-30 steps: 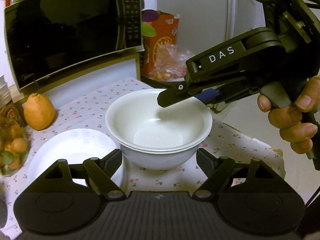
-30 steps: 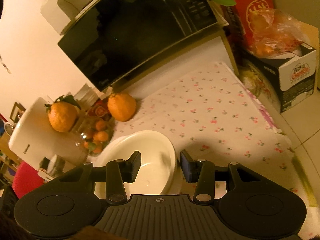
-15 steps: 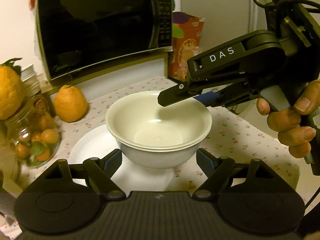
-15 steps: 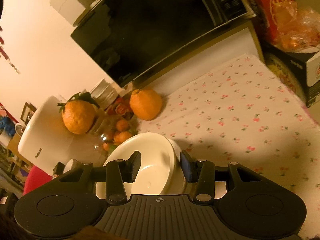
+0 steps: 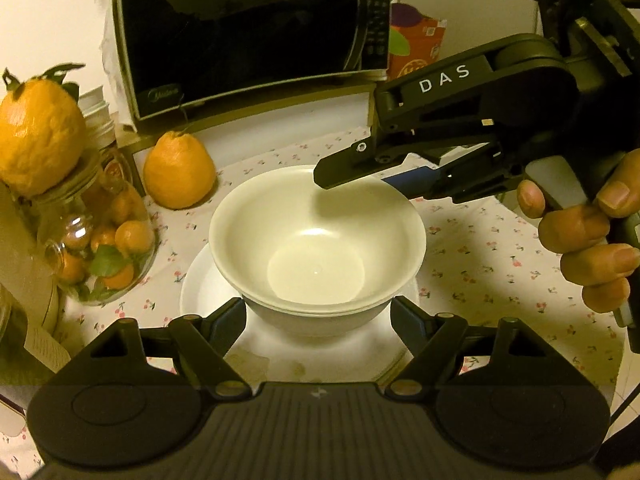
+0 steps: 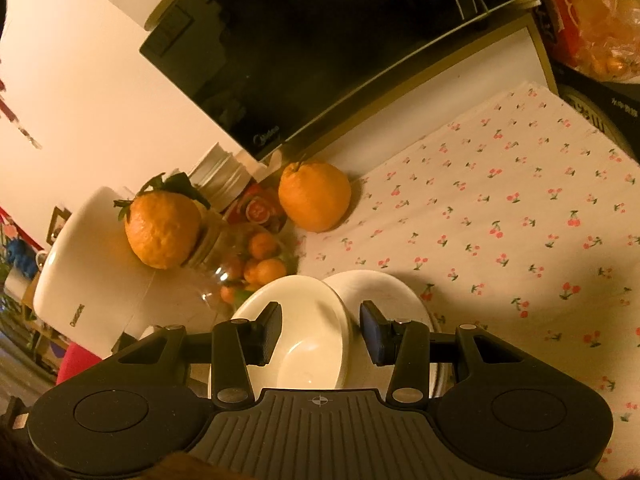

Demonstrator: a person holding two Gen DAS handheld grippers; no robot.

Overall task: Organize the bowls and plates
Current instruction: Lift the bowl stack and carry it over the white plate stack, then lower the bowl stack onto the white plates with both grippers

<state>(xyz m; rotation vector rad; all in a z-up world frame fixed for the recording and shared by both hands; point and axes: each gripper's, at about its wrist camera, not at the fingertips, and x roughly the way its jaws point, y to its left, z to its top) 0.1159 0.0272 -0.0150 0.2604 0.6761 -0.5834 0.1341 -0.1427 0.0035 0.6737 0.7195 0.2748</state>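
Two nested white bowls [image 5: 316, 248] hang over a white plate [image 5: 200, 288] on the cherry-print cloth; whether they touch the plate I cannot tell. My left gripper [image 5: 318, 320] clasps the lower bowl from both sides, its pads against the wall. My right gripper [image 5: 356, 180] comes in from the right and straddles the far rim, one finger inside and the blue pad outside. From the right wrist the bowls [image 6: 304, 320] sit between the right gripper [image 6: 320, 330] fingers, with the plate [image 6: 384, 292] behind them.
A black microwave [image 5: 248, 28] stands at the back. An orange [image 5: 178, 172] lies in front of it. A glass jar of small oranges [image 5: 100, 248], topped by a big orange [image 5: 40, 136], stands close on the left. A hand [image 5: 592, 240] holds the right gripper. The cloth [image 5: 500, 248] extends right.
Both grippers have carried the bowls leftward, from beside the plate to over it. The jar and the big orange have come into view on the left.
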